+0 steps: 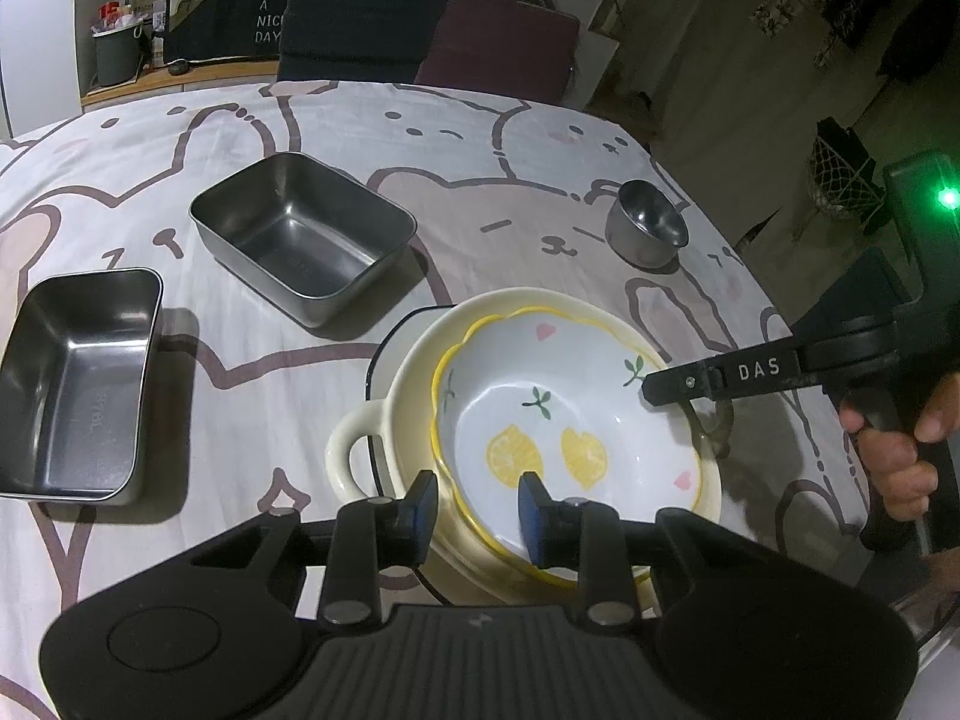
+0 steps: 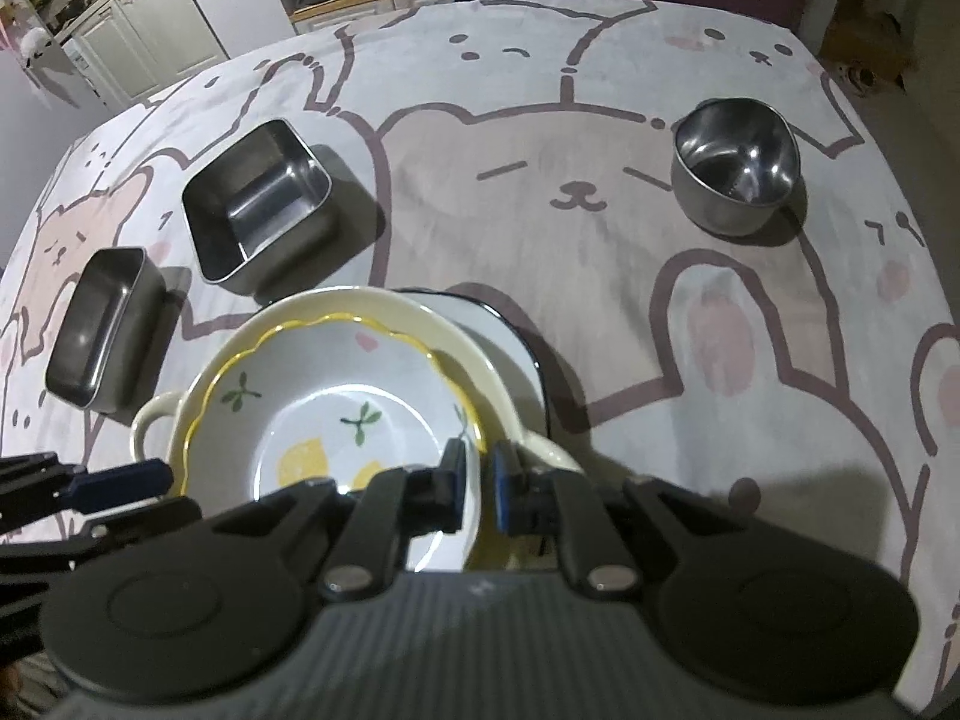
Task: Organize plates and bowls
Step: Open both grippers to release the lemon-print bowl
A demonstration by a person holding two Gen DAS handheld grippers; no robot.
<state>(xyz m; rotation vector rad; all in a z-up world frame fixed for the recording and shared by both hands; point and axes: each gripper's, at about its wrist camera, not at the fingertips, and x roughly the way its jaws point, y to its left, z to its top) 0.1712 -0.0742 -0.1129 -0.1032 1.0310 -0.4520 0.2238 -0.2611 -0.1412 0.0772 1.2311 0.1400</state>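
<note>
A: Item: lemon bowl (image 1: 564,420), nested in cream handled bowl (image 1: 360,438) on a dark-rimmed plate (image 2: 510,324), near bench edge. Left gripper (image 1: 477,501) jaws part-open astride its near rim; right gripper (image 2: 477,480) jaws nearly closed on the opposite rim.

B: Step: seating the stack. Next: release cleanly. Only the left view shows the person's hand (image 1: 894,456).
</note>
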